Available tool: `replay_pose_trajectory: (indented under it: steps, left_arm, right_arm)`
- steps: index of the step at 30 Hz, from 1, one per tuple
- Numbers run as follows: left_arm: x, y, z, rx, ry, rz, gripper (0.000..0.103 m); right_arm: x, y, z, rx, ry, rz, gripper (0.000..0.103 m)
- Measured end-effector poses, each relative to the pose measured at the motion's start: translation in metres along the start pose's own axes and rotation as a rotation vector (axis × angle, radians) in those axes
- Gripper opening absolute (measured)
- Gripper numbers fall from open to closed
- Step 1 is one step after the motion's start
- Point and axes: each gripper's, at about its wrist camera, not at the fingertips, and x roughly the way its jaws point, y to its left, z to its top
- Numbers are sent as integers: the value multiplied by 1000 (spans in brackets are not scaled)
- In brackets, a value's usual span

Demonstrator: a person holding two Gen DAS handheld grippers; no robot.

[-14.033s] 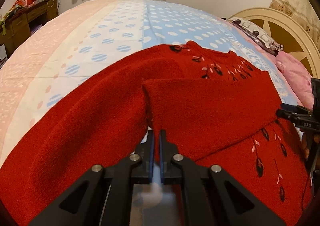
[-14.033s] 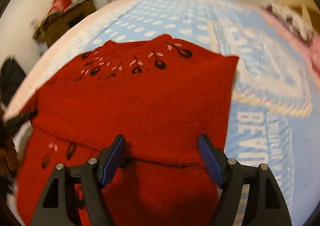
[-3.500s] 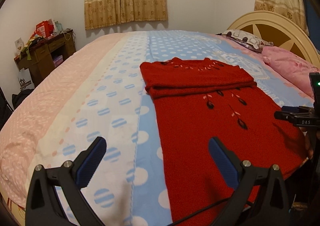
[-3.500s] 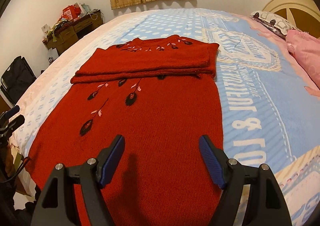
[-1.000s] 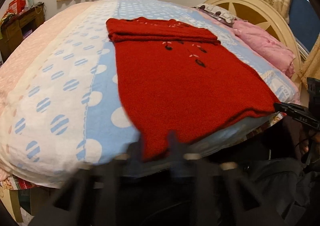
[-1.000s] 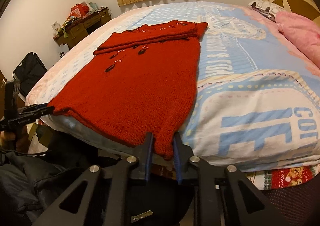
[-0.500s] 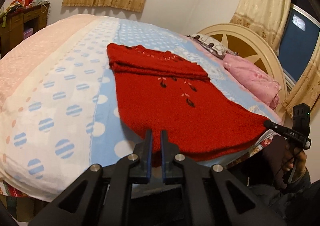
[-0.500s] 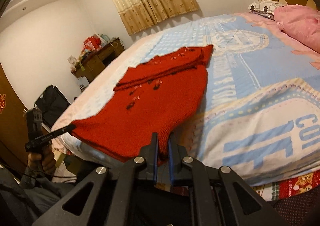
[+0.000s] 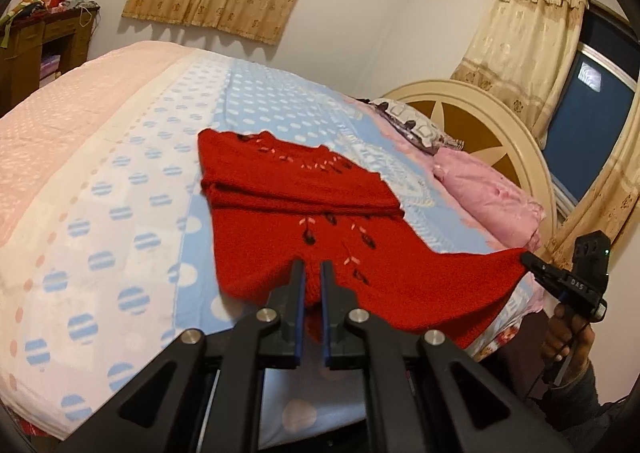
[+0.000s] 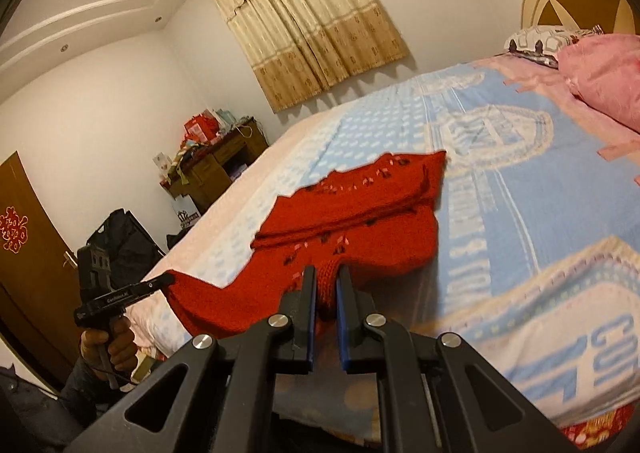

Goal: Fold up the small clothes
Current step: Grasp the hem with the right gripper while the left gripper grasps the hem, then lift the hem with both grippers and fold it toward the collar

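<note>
- While the red sweater [image 9: 304, 189] lies across the blue part of the bed [image 9: 120, 157], its top portion is folded into a flat band toward the far side, and the hem end is lifted off the near edge of the bed.
- The left gripper [image 9: 311, 273] is pinching one hem corner, fingers nearly together with red knit squeezed between them.
- The right gripper [image 10: 324, 277] is clamped on the other hem corner the same way, a thick fold of knit between its blue pads [image 10: 342, 305].
- The hem hangs stretched between the two grippers, so the lower part of the sweater slopes up off the bedspread.
- From the right wrist view you can see the person's left hand [image 10: 110, 345] gripping the handle, just off the bed's near edge.
- Pink pillow [image 9: 488, 197] sits at the headboard [image 9: 472, 105] end, well apart from the sweater.
- Cluttered wooden desk [image 10: 216, 165] against the wall beyond the bed's far edge.
</note>
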Motion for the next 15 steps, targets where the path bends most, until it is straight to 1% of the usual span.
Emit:
replay_pose_trajectory:
  steps: [11,15]
  left_arm:
    - [12,6,52,-26,-54,-22,6]
    - [24,11,73,-40,-55,-27,6]
  right_arm:
    - [24,-3,52,16,-55,17,8]
    - [36,-4,73,13,-60,9,8]
